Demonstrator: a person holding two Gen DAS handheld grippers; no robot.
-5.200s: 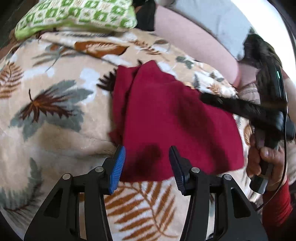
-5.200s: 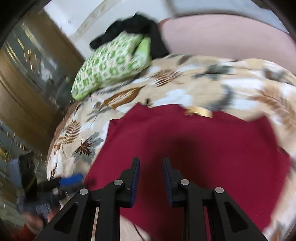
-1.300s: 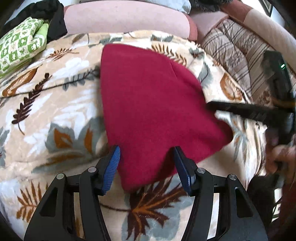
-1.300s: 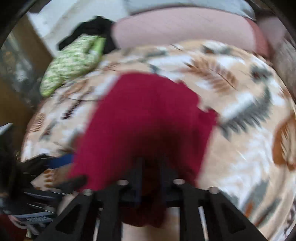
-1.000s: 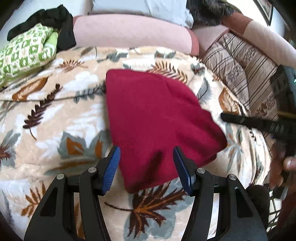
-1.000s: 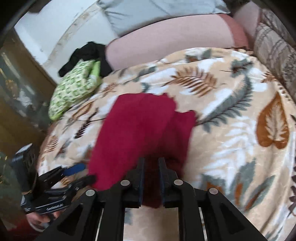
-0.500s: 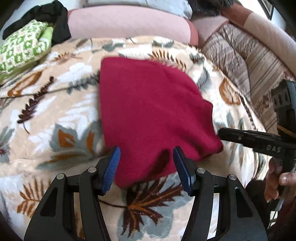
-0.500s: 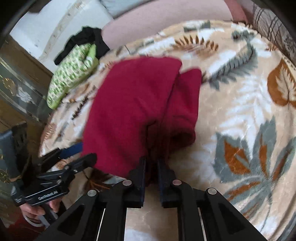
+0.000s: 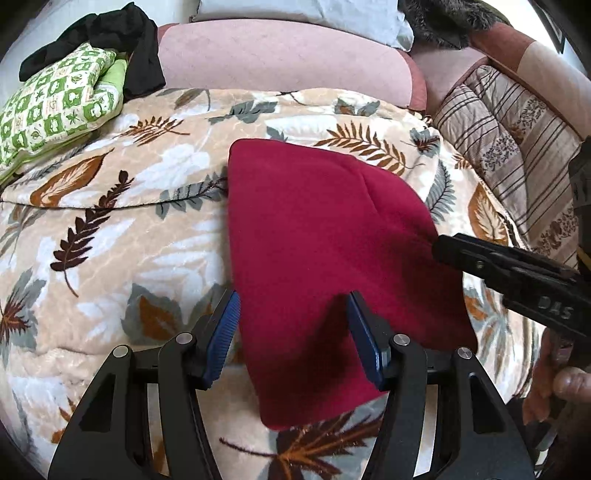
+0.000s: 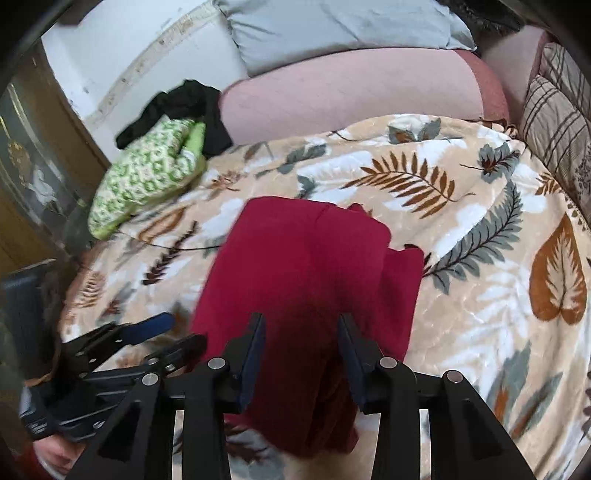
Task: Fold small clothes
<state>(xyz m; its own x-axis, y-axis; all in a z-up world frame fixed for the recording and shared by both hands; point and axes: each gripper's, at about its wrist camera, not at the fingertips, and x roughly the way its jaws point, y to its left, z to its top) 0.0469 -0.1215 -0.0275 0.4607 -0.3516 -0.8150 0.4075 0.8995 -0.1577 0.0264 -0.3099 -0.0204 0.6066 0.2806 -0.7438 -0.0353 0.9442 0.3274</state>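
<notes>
A dark red garment (image 9: 317,236) lies folded on the leaf-patterned blanket (image 9: 110,229); it also shows in the right wrist view (image 10: 306,280). My left gripper (image 9: 293,332) is open, its jaws straddling the garment's near edge. My right gripper (image 10: 301,350) is open above the garment's near right end, holding nothing. In the left wrist view the right gripper (image 9: 517,273) reaches in from the right, by the garment's right edge. In the right wrist view the left gripper (image 10: 147,339) sits at the lower left.
A green patterned folded cloth (image 9: 55,107) with a black garment (image 9: 122,48) lies at the far left. A pink sofa back (image 9: 280,59) and grey pillow (image 10: 332,26) are behind. A striped cushion (image 9: 517,147) lies at the right.
My right gripper was shut on the garment's edge and has now opened, letting it go. The garment's right part now lies folded over. My left gripper stayed open at the near edge.
</notes>
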